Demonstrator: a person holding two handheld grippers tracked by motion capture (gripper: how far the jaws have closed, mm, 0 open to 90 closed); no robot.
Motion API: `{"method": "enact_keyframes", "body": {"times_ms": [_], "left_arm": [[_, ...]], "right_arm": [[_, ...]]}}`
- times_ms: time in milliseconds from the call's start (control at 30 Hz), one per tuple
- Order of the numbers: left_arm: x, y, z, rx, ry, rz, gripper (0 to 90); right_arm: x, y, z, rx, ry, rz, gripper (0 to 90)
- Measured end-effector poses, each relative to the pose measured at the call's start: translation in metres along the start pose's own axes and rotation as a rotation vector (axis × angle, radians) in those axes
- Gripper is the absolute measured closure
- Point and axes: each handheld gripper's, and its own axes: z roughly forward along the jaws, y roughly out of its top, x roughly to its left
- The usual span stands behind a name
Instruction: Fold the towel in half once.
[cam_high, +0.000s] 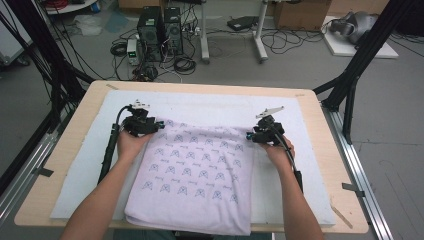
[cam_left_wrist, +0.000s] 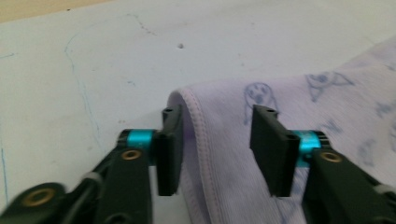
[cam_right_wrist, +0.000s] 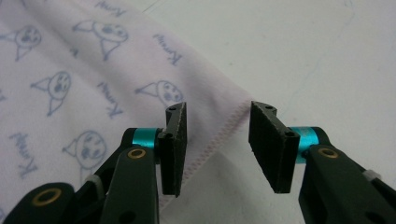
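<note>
High view: I see the towel (cam_high: 192, 175) folded mid-table, its near edge cut off at 6 o'clock. Left gripper (cam_high: 159, 125) sits at its 11 o'clock corner, right gripper (cam_high: 248, 135) at 1. In both gripper views the jaws are released, each corner loose between them, edges blurry.

Probably a lab: computer towers (cam_high: 160, 32), floor cables (cam_high: 280, 40), black frame struts (cam_high: 360, 55).

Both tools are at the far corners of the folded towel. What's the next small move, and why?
Probably draw both tools back off the towel. The left tool and right tool stand open, pads clear of the cloth, each with a far corner lying flat between its jaws on the white mat. The fold looks laid down and squared, so nothing seems left to hold there.
</note>
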Motion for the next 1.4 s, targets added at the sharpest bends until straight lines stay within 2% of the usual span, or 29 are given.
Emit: {"method": "enact_keyframes", "body": {"times_ms": [67,100,133,167,200,233,267,333,400,533,567,600,633,667,700,767,800,833,900,1000,1033,1100,1167,1200,1300,1400], "left_arm": [[-0.001,0.002,0.007,0.002,0.015,-0.012,50.4],[0.0,0.001,0.012,0.029,0.027,-0.026,47.9],[0.002,0.0,0.016,0.064,0.031,-0.041,47.9],[0.003,-0.003,0.019,0.085,0.009,-0.051,58.0],[0.004,-0.005,0.02,0.094,-0.006,-0.042,78.3],[0.003,-0.004,0.019,0.088,0.001,-0.041,86.5],[0.002,-0.003,0.018,0.081,0.006,-0.036,87.5],[0.004,0.003,0.01,0.038,0.031,-0.042,88.0],[0.011,0.013,-0.001,-0.013,0.031,-0.076,88.0],[0.017,0.044,-0.025,-0.113,0.042,-0.057,87.9],[0.018,0.052,-0.03,-0.134,0.046,-0.052,87.3],[0.019,0.058,-0.033,-0.141,0.076,-0.038,80.9],[0.02,0.061,-0.035,-0.127,0.1,-0.031,65.4],[0.022,0.061,-0.037,-0.115,0.096,-0.022,59.2],[0.023,0.058,-0.038,-0.096,0.078,-0.009,58.8],[0.024,0.05,-0.04,-0.081,0.052,0.003,55.5],[0.024,0.044,-0.042,-0.072,0.043,0.018,55.5],[0.023,0.038,-0.044,-0.07,0.028,0.014,55.5],[0.019,0.025,-0.049,-0.057,0.004,0.042,55.5],[0.009,0.006,-0.059,-0.046,-0.031,0.089,54.8],[0.006,0.002,-0.063,-0.03,-0.046,0.108,54.3],[-0.004,-0.009,-0.071,-0.038,-0.064,0.144,52.6],[-0.014,-0.02,-0.08,-0.043,-0.089,0.163,51.8],[-0.019,-0.025,-0.084,-0.034,-0.1,0.174,51.3],[-0.034,-0.039,-0.095,-0.018,-0.131,0.212,50.6],[-0.051,-0.056,-0.106,-0.03,-0.165,0.25,51.7]], "right_arm": [[-0.005,-0.003,0.002,0.007,0.001,0.034,52.7],[-0.007,-0.005,0.005,0.021,0.013,0.056,49.1],[-0.008,-0.007,0.008,0.031,0.02,0.069,50.1],[-0.008,-0.007,0.01,0.026,0.025,0.077,56.0],[-0.008,-0.007,0.01,0.011,0.057,0.081,80.6],[-0.008,-0.006,0.011,0.002,0.111,0.076,86.1],[-0.005,-0.004,0.012,0.009,0.093,0.048,87.3],[-0.007,0.005,0.01,0.033,0.041,0.007,87.6],[-0.012,0.018,0.0,-0.019,0.012,0.016,87.6],[-0.016,0.062,-0.025,-0.077,-0.073,-0.055,87.4],[-0.018,0.073,-0.031,-0.096,-0.088,-0.053,84.9],[-0.021,0.081,-0.036,-0.122,-0.114,-0.043,74.0],[-0.024,0.086,-0.039,-0.142,-0.146,-0.017,59.0],[-0.028,0.089,-0.04,-0.139,-0.125,0.017,57.8],[-0.029,0.088,-0.04,-0.141,-0.09,0.017,55.1],[-0.025,0.081,-0.037,-0.113,-0.081,-0.012,53.3],[-0.022,0.077,-0.034,-0.101,-0.059,-0.028,52.2],[-0.018,0.071,-0.033,-0.094,-0.038,-0.034,51.8],[-0.012,0.062,-0.032,-0.044,-0.005,-0.034,49.0],[0.002,0.045,-0.038,-0.074,0.032,-0.07,49.3],[0.006,0.04,-0.041,-0.073,0.05,-0.069,49.2],[0.014,0.03,-0.049,-0.094,0.079,-0.071,49.1],[0.023,0.021,-0.056,-0.099,0.092,-0.08,48.9],[0.029,0.014,-0.061,-0.114,0.11,-0.087,49.1],[0.045,-0.001,-0.072,-0.113,0.135,-0.114,49.3],[0.059,-0.018,-0.08,-0.135,0.166,-0.116,51.4]]}}
